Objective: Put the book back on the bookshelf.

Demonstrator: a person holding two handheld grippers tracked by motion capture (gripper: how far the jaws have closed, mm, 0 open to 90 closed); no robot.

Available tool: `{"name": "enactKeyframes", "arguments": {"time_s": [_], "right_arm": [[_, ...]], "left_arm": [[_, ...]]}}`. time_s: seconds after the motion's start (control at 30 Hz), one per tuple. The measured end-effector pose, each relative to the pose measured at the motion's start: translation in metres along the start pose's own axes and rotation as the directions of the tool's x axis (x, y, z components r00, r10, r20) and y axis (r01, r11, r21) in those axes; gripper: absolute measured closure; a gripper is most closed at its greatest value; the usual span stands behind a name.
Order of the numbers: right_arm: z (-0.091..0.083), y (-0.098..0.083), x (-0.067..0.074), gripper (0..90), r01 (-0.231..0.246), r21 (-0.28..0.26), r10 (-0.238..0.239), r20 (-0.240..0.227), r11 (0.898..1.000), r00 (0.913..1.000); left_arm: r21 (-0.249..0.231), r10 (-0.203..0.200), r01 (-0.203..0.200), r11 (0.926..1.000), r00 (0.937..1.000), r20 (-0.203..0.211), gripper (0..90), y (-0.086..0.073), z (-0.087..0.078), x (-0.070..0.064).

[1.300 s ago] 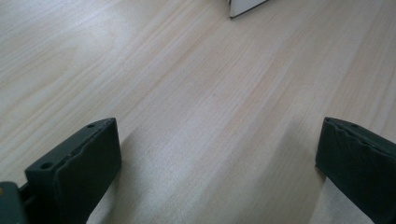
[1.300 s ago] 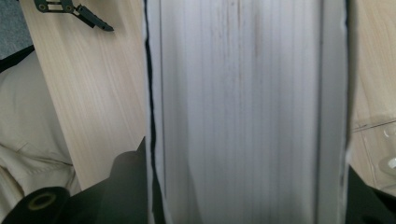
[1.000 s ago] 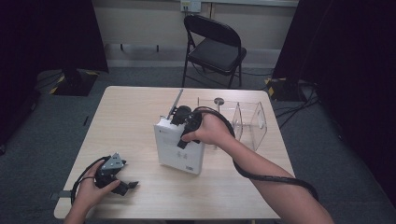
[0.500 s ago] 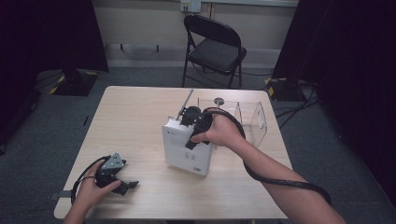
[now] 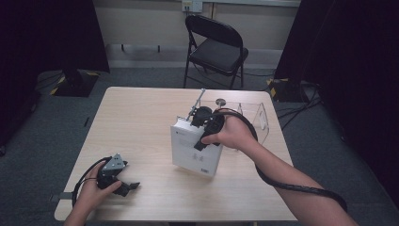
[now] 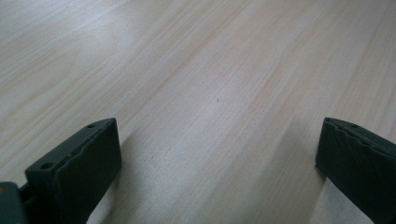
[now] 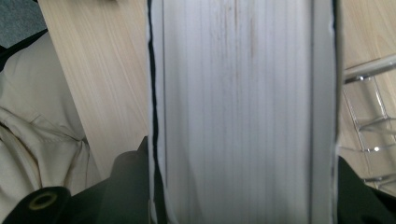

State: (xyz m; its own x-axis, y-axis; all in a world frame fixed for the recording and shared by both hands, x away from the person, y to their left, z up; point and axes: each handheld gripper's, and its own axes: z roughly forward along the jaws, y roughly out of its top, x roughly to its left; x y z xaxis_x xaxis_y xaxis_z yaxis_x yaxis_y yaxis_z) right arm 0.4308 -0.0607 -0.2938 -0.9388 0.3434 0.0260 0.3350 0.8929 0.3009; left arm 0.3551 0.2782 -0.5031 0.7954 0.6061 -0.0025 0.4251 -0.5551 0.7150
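Right tongs [image 5: 200, 123] grip white book [image 5: 195, 153] upright near table's [image 5: 141, 117] far-right corner – next, slot into clear rack [image 5: 256, 120]; left tongs [image 5: 126, 187] open, idle

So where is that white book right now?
In the high view the white book is clamped in the right gripper, right of the table's middle, just in front of the clear rack.

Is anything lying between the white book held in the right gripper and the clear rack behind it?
Nothing visible. The right gripper clamps the thick white book upright near the middle of the pale wooden table. The clear plastic divider rack stands just behind it, with bare tabletop between. The left gripper rests open, far off.
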Motion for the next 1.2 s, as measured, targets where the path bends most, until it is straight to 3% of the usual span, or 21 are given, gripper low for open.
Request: {"name": "enactKeyframes", "arguments": {"time_s": [1.2], "right_arm": [[-0.022,-0.05,-0.012,52.3,-0.094,0.01,0.094,0.005,0.996,0.9956]], "left_arm": [[0.0,0.003,-0.003,1.0,1.0,-0.007,0.0,0.0,0.0,0.0]]}}
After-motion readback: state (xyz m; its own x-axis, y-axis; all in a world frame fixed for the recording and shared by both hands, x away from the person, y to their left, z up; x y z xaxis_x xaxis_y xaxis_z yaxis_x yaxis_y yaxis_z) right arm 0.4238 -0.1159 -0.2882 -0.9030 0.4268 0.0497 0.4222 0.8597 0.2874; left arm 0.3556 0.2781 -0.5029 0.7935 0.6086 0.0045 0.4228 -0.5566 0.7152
